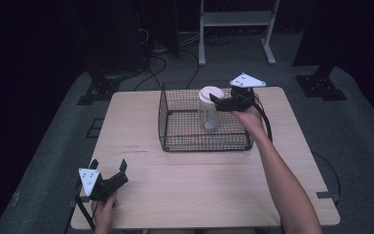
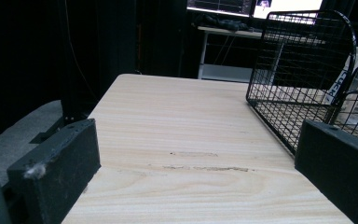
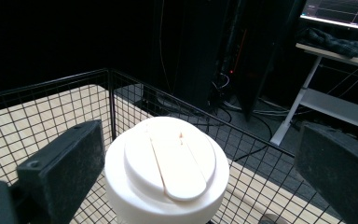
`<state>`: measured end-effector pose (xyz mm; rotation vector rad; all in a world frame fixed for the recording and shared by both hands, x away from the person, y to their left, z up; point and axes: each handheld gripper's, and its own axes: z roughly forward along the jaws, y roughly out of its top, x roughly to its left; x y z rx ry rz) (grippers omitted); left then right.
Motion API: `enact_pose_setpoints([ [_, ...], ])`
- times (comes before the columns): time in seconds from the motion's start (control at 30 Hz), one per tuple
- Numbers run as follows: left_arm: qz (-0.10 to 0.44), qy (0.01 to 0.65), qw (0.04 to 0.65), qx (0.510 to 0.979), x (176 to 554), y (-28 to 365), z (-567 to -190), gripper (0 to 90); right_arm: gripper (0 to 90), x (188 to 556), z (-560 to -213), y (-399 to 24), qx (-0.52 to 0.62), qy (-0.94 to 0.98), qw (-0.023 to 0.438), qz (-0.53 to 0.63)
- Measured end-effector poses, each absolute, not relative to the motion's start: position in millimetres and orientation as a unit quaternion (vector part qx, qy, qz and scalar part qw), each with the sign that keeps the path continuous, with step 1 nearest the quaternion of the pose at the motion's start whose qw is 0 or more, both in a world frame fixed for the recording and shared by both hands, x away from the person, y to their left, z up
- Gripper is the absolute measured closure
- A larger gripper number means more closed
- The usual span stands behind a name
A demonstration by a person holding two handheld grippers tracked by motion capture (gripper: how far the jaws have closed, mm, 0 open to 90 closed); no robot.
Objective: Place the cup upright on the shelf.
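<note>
A clear bottle (image 1: 208, 116) with a white lid (image 3: 168, 172) stands upright inside a black wire basket (image 1: 175, 141) at the middle of the table. My right gripper (image 1: 217, 101) hovers over the basket's right side at lid height. In the right gripper view it (image 3: 200, 156) is open, with the lid between the two jaws: the left one sits close against the lid and the right one stands well apart. My left gripper (image 1: 109, 166) rests open on the table near the front left corner, with nothing between its fingers (image 2: 51, 168).
The wooden table (image 1: 199, 195) has bare room in front of and left of the basket (image 2: 303, 70). A white frame (image 1: 236, 19) and cables lie on the floor beyond the far edge. The surroundings are dark.
</note>
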<state>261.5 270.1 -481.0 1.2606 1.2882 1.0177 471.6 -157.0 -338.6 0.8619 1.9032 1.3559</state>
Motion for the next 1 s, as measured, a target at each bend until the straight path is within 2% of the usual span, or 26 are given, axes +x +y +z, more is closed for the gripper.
enact_pose_setpoints([
  [0.67, 0.423, 0.533, 0.512, 0.524, 261, 270, -481, 0.0, 1.3, 450, -325, -167, 0.307, 0.732, 0.319, 0.517],
  [1.0, 0.424, 0.532, 0.512, 0.525, 261, 270, -481, 0.0, 1.3, 437, -328, -183, 0.311, 0.729, 0.319, 0.520],
])
